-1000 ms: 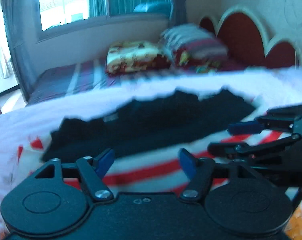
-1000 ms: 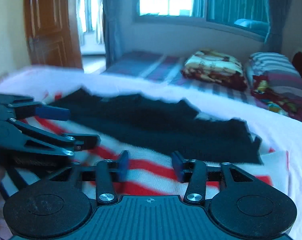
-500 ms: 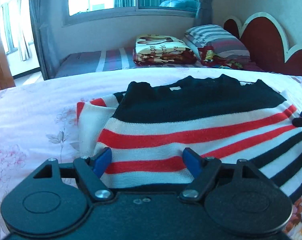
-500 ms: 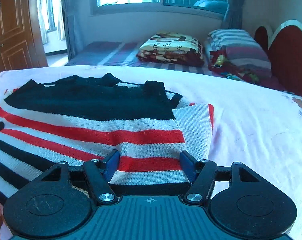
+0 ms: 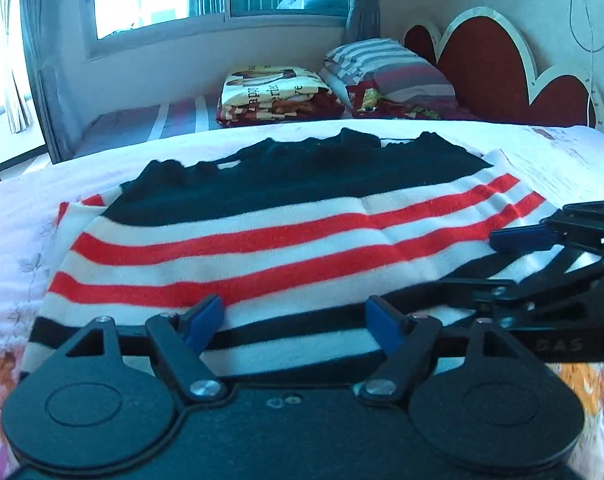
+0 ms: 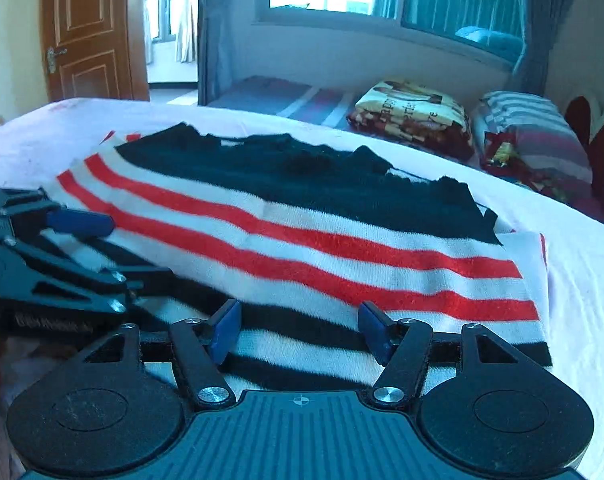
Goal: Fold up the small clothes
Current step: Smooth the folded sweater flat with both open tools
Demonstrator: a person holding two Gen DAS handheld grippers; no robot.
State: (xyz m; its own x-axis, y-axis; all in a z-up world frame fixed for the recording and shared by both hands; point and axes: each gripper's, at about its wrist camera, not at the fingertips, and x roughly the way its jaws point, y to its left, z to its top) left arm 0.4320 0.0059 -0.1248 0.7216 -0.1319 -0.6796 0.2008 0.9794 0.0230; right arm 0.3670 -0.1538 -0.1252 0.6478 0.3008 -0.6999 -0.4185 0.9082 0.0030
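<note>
Gaping wide, left gripper (image 5: 296,322) and right gripper (image 6: 298,330) flank striped sweater (image 5: 262,236) (folded).

Both tongs (image 5: 296,320) closer together

My left wrist view: near hem of striped sweater (image 5: 262,248) hidden behind gripper body; right gripper (image 5: 513,268) cut off at the right edge. Right wrist view: left gripper (image 6: 114,256) cut off at the left edge, its body lettering blurred, unreadable.
</note>
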